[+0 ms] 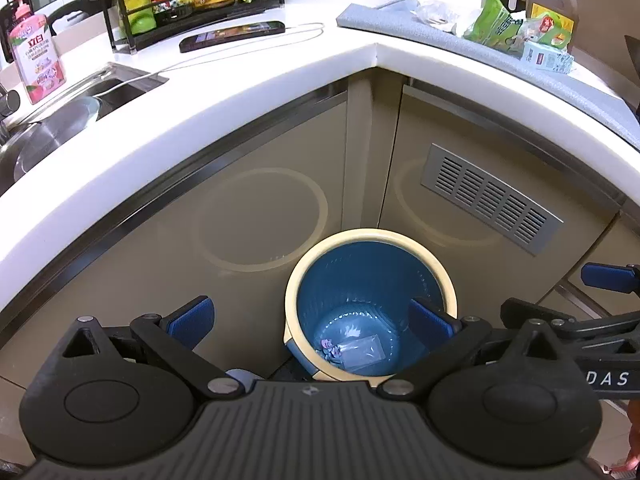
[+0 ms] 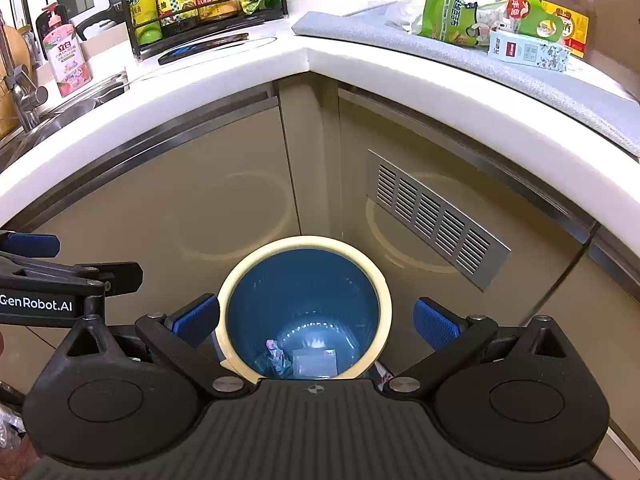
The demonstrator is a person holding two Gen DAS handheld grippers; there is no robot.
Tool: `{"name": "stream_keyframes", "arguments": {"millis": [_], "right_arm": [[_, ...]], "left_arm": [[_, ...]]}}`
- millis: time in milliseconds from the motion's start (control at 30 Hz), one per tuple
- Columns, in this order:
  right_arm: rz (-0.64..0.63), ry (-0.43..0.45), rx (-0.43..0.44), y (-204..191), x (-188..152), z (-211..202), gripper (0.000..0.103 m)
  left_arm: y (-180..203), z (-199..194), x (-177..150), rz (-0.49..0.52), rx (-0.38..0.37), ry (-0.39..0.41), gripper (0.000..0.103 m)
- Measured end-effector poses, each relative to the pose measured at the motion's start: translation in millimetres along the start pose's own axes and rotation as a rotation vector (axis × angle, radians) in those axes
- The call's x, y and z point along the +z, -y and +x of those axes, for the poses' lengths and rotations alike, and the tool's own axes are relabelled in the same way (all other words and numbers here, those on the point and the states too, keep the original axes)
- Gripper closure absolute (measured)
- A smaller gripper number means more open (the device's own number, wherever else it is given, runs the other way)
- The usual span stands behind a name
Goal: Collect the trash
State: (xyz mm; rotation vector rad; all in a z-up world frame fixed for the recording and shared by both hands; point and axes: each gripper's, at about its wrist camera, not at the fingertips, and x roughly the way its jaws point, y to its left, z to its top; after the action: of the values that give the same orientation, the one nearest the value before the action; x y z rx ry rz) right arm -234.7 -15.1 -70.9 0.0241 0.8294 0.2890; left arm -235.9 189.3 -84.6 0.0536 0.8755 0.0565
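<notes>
step: between drops, I judge | left tool (image 1: 310, 320) and right tool (image 2: 316, 320) both spread, holding nothing | bin (image 2: 240, 280) on floor near, some trash inside | next: green packet (image 2: 444, 16) on far-right bench (image 2: 360, 68)

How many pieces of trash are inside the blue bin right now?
2. A crumpled purple-grey wrapper lies on the bottom of the blue bin, and a clear plastic packet lies beside it. More could be hidden under the near rim.

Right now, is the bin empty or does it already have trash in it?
Nearly empty. The bin stands upright, and only a clear wrapper and a small crumpled scrap lie on its bottom.
</notes>
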Motion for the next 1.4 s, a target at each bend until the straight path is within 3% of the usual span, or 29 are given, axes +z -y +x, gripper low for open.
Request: {"name": "stream_keyframes", "arguments": {"millis": [433, 867, 1000, 1100, 1200, 1300, 1400], "right_arm": [[0.028, 0.042, -0.01, 16, 24, 0, 0.0], [0.095, 0.247, -0.077, 60, 109, -7, 0.0], [0.179, 0.337, -0.112, 90, 148, -3, 0.0], [0.305, 0.417, -0.141, 122, 177, 0, 0.0], [0.459, 0.491, -0.223, 161, 196, 6, 0.0], [0.54, 0.457, -0.328, 195, 210, 27, 0.0], [0.564, 0.385, -0.369, 222, 224, 55, 0.0]], "left_arm": [[-9, 2, 14, -0.029, 0.019, 0.013, 0.0], [-15, 10, 36, -0.039, 0.029, 0.024, 0.0], [-17, 17, 42, -0.038, 0.037, 0.014, 0.0], [-19, 22, 49, -0.044, 0.039, 0.009, 0.0], [-20, 27, 56, -0.05, 0.043, 0.007, 0.0], [-20, 31, 63, -0.049, 0.045, 0.003, 0.0], [-18, 35, 70, -0.042, 0.047, -0.001, 0.0]]}}
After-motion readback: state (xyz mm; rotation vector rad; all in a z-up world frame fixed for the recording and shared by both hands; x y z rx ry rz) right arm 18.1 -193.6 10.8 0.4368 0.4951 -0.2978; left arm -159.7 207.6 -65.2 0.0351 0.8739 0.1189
